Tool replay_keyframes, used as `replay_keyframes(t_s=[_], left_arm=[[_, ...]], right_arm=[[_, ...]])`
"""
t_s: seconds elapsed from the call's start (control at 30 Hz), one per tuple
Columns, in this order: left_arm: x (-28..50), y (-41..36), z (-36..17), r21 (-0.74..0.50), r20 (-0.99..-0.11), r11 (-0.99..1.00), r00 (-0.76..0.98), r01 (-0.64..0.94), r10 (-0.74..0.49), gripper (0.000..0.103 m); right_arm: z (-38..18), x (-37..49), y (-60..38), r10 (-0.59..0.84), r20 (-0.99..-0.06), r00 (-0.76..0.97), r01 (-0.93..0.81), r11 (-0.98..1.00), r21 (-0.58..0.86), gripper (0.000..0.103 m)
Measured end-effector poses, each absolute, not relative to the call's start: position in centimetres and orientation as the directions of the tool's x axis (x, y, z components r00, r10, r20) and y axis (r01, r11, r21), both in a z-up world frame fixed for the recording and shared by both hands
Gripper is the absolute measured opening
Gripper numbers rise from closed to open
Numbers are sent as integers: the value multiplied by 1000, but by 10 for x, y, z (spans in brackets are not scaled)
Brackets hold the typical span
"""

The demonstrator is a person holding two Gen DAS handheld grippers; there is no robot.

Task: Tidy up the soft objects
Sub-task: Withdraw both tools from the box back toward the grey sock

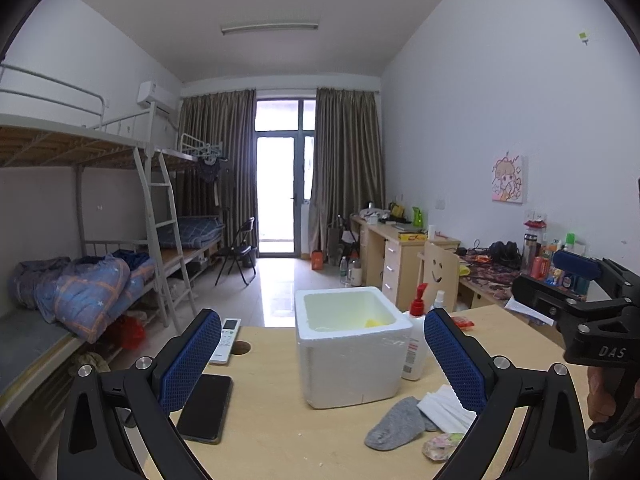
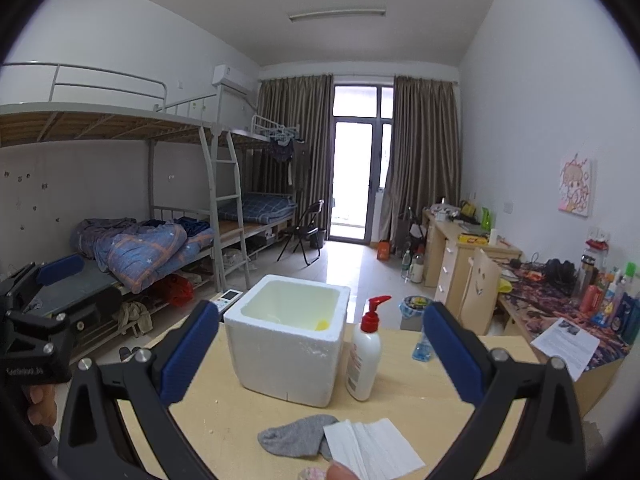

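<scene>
On the surface (image 2: pixel 400 384), before the foam box (image 2: pixel 286 338), a limp grey sock (image 2: pixel 294 436) lies touching tissues (image 2: pixel 372 450); light, pinch its bunched middle. Both tongs, left (image 1: pixel 322 364) and right (image 2: pixel 320 354), spread, empty.

foam box (image 2: pixel 286 354) white | sock (image 2: pixel 296 436) grey | tissues (image 2: pixel 374 450) white | pump bottle (image 2: pixel 366 354) white, red top | phone (image 1: pixel 206 408) black

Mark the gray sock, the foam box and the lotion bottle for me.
gray sock (image 2: pixel 294 437), right wrist view, middle of the fabric
foam box (image 2: pixel 280 364), right wrist view, front wall
lotion bottle (image 2: pixel 364 364), right wrist view, white body
</scene>
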State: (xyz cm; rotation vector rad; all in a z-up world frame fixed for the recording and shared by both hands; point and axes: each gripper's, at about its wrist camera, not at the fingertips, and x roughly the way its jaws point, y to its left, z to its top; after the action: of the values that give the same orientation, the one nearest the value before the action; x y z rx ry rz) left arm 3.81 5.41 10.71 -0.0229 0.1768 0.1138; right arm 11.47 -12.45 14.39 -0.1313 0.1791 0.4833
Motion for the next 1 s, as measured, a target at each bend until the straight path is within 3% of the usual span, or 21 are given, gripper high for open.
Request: replay_keyframes(t_s=[0.63,1.0], left_arm=[[0,44,57,-82,-140,990,985,-116,104,102],[-10,32,30,-89,-86,986,987,-142,134,102]], right_arm=[[92,59,-165,458,-129,880,-470,878,-89,103],[61,56,-178,450,-170,876,-465,884,-53,103]])
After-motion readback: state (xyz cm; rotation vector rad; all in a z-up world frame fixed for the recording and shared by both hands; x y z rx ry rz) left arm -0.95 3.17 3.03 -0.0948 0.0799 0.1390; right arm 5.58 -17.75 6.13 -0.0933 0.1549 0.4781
